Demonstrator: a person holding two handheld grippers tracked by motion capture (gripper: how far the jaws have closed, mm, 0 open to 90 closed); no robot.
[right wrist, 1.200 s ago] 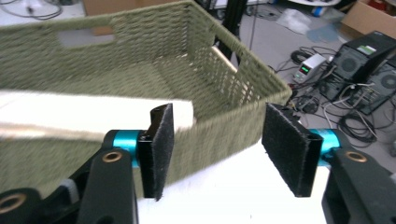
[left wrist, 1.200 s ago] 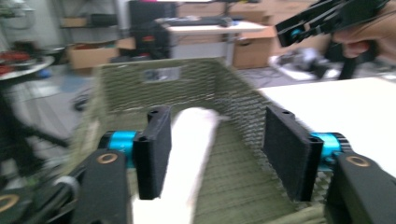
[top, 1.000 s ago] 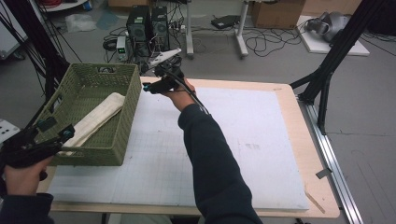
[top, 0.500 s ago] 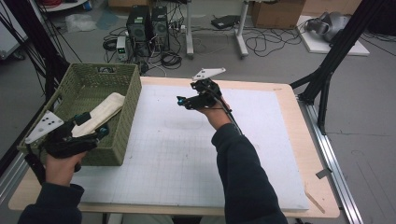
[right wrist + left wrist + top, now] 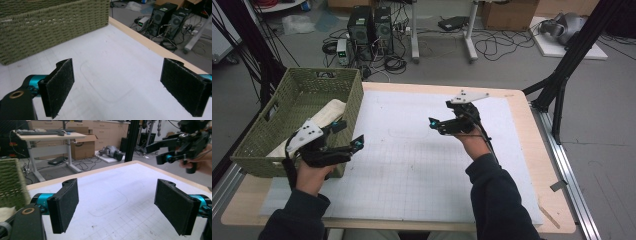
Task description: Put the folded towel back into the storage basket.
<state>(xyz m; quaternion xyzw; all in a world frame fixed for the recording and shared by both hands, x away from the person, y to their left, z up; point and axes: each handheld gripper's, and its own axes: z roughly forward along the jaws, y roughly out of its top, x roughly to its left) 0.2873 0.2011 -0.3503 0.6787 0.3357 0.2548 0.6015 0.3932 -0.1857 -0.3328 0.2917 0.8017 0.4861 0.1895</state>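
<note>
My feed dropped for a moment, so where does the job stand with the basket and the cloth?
Done, by the look of it: the cream cloth lies inside the green basket. In hand: nothing. The left hand-held gripper and the right hand-held gripper have just been opening and stand wide with nothing between the jaws, above the white mat. Left: probably little; I see nothing else on the mat to pack.

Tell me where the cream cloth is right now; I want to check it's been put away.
In the high view the cream cloth lies inside the green woven basket at the table's left edge, just beyond the open left gripper.
</note>
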